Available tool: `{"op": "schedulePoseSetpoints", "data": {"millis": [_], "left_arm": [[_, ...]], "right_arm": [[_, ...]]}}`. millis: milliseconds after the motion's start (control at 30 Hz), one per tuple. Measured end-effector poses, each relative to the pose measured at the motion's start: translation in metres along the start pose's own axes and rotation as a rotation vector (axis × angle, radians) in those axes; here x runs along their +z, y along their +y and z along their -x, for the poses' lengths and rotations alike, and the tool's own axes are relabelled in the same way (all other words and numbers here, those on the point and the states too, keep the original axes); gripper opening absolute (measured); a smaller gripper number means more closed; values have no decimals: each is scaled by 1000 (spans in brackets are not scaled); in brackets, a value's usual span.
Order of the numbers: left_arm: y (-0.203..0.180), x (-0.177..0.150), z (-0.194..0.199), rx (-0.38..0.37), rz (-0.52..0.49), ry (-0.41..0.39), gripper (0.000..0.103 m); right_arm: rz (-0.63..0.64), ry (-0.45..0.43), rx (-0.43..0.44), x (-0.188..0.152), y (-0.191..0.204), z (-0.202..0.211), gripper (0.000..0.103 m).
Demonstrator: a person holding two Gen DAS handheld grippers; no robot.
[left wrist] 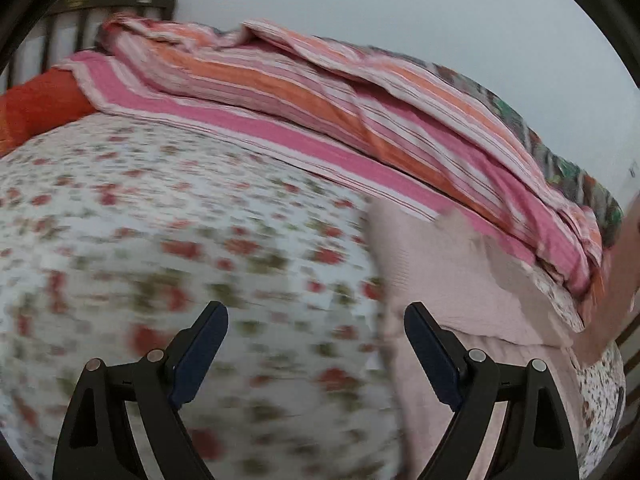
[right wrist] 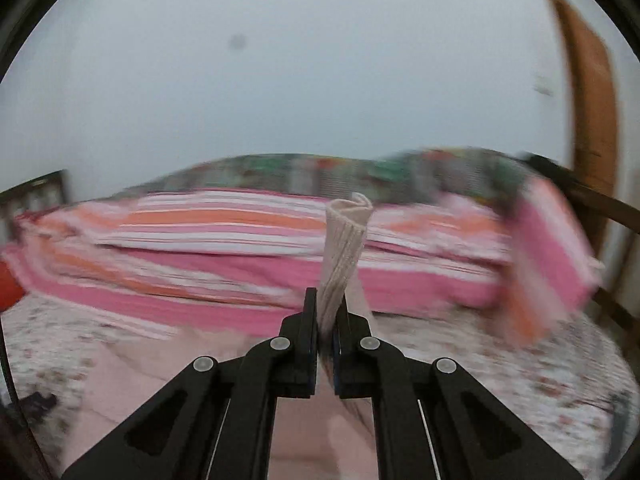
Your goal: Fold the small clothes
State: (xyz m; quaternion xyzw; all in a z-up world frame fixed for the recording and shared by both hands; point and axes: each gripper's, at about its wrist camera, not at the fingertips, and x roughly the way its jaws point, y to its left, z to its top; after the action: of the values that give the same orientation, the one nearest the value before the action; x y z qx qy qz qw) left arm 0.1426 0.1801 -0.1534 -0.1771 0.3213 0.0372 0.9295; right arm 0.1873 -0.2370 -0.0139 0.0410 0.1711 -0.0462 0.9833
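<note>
A pale pink ribbed garment [left wrist: 448,280] lies on the floral bedsheet [left wrist: 140,220] at the right of the left wrist view. My left gripper [left wrist: 316,316] is open and empty, just above the sheet, with its right finger over the garment's left edge. My right gripper [right wrist: 326,304] is shut on a bunched corner of the pink garment [right wrist: 344,240], which sticks up between the fingers. The rest of the garment [right wrist: 132,380] hangs down to the bed below.
A pink and orange striped blanket [left wrist: 320,100] is heaped along the far side of the bed, against the wall. An orange pillow [left wrist: 40,104] and a dark headboard [left wrist: 72,24] are at the far left. A brown door [right wrist: 588,100] stands at the right.
</note>
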Motion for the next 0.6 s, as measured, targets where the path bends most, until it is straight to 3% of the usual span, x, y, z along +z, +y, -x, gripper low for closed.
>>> {"op": "schedulePoseSetpoints", "data": {"millis": [67, 167, 333, 400, 467, 600], "left_arm": [[20, 2, 10, 4, 23, -1, 89], [41, -1, 21, 38, 31, -5, 89], [54, -5, 22, 58, 7, 23, 89], [51, -7, 20, 42, -6, 30, 89], [45, -7, 16, 31, -12, 40, 89], [18, -10, 1, -44, -44, 73, 89]], "right_arm": [[54, 13, 114, 0, 60, -15, 5], [112, 110, 304, -28, 149, -49, 5], [207, 322, 369, -102, 231, -106, 6], [235, 414, 427, -121, 248, -118, 22], [258, 443, 456, -128, 249, -117, 57], [229, 351, 434, -111, 206, -93, 66]]}}
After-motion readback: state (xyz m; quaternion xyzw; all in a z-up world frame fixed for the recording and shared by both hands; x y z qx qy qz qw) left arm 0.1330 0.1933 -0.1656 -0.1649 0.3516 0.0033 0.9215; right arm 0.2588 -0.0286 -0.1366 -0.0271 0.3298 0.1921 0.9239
